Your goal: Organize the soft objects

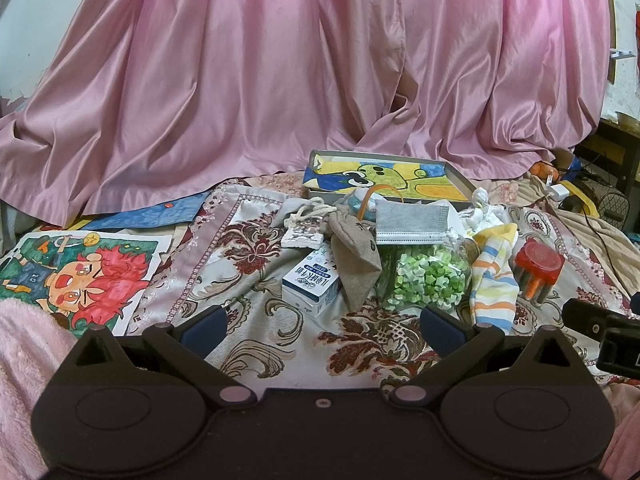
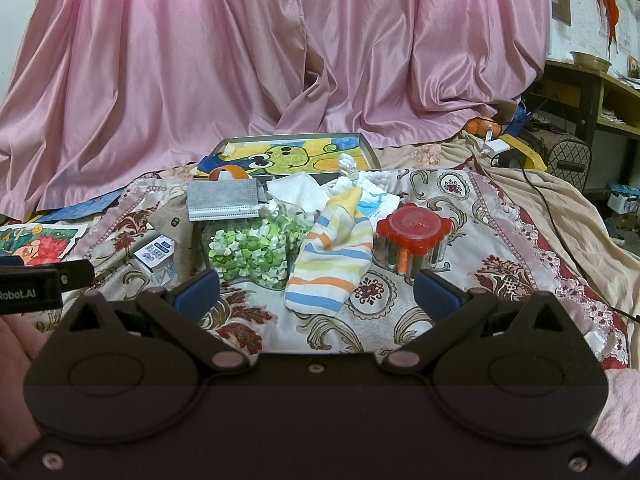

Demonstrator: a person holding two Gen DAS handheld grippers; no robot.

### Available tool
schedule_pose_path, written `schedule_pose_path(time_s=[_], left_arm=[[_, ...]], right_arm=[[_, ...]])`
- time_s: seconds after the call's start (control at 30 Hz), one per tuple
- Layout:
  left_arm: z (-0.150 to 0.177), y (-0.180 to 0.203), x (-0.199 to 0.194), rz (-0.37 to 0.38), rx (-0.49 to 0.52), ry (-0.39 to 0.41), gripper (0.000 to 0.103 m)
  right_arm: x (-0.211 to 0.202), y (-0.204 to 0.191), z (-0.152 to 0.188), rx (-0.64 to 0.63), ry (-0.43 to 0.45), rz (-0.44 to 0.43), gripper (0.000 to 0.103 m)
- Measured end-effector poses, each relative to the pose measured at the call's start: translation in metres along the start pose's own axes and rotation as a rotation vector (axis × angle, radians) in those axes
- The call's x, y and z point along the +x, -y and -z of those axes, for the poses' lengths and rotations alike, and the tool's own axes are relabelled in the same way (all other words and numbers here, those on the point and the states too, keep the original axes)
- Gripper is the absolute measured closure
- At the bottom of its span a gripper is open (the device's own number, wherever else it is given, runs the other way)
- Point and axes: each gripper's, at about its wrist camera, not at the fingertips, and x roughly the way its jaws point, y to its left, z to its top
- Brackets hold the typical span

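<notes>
A striped sock (image 1: 493,276) (image 2: 330,264) lies on the patterned cloth beside a bag of green and white pieces (image 1: 430,276) (image 2: 252,250). A grey face mask (image 1: 412,220) (image 2: 224,200) lies on top of the pile. A beige cloth pouch (image 1: 354,256) (image 2: 172,220) lies left of the bag. White cloth items (image 1: 482,210) (image 2: 360,188) lie behind the sock. My left gripper (image 1: 324,328) is open and empty, short of the pile. My right gripper (image 2: 318,296) is open and empty, just short of the sock.
A shallow tray with a green cartoon drawing (image 1: 384,176) (image 2: 288,154) stands behind the pile. A milk carton (image 1: 312,284) (image 2: 158,258) and a red-lidded container (image 1: 538,272) (image 2: 414,240) flank the pile. A colored drawing (image 1: 76,276) lies left. A pink curtain (image 1: 280,80) hangs behind.
</notes>
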Motion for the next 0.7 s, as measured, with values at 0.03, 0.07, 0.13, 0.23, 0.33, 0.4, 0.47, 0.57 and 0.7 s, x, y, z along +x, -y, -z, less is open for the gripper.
schedule_pose_path(time_s=[0.03, 0.07, 0.13, 0.23, 0.33, 0.4, 0.47, 0.57, 0.7], left_arm=[[0.0, 0.0, 0.0, 0.0, 0.0, 0.0, 0.001], [0.0, -0.0001, 0.0, 0.0, 0.0, 0.0, 0.001], [0.0, 0.0, 0.0, 0.0, 0.0, 0.0, 0.001], [0.0001, -0.0007, -0.0013, 0.0, 0.0, -0.001, 0.001], [0.0001, -0.0007, -0.0012, -0.001, 0.001, -0.001, 0.001], [0.0, -0.0009, -0.0015, -0.001, 0.001, -0.002, 0.001], [0.0001, -0.0007, -0.0013, -0.001, 0.0, -0.001, 0.001], [0.0002, -0.0008, -0.0012, 0.0, 0.001, -0.002, 0.001], [0.0052, -0.0081, 0.001, -0.001, 0.0, -0.01, 0.001]], right_arm=[[0.0, 0.0, 0.0, 0.0, 0.0, 0.0, 0.0], [0.0, 0.0, 0.0, 0.0, 0.0, 0.0, 0.0], [-0.0001, 0.0, 0.0002, 0.0, 0.0, 0.0, 0.0], [-0.0002, 0.0001, 0.0003, 0.0, 0.001, 0.0, 0.0], [-0.0003, 0.0003, 0.0005, 0.001, 0.001, 0.0, 0.0], [-0.0002, 0.0002, 0.0006, 0.001, 0.001, 0.0, 0.0], [-0.0003, 0.0002, 0.0007, 0.0, 0.001, 0.0, 0.0], [-0.0003, 0.0004, 0.0009, 0.0, 0.0, 0.001, 0.0], [0.0003, -0.0006, -0.0008, 0.001, -0.004, 0.0, 0.0]])
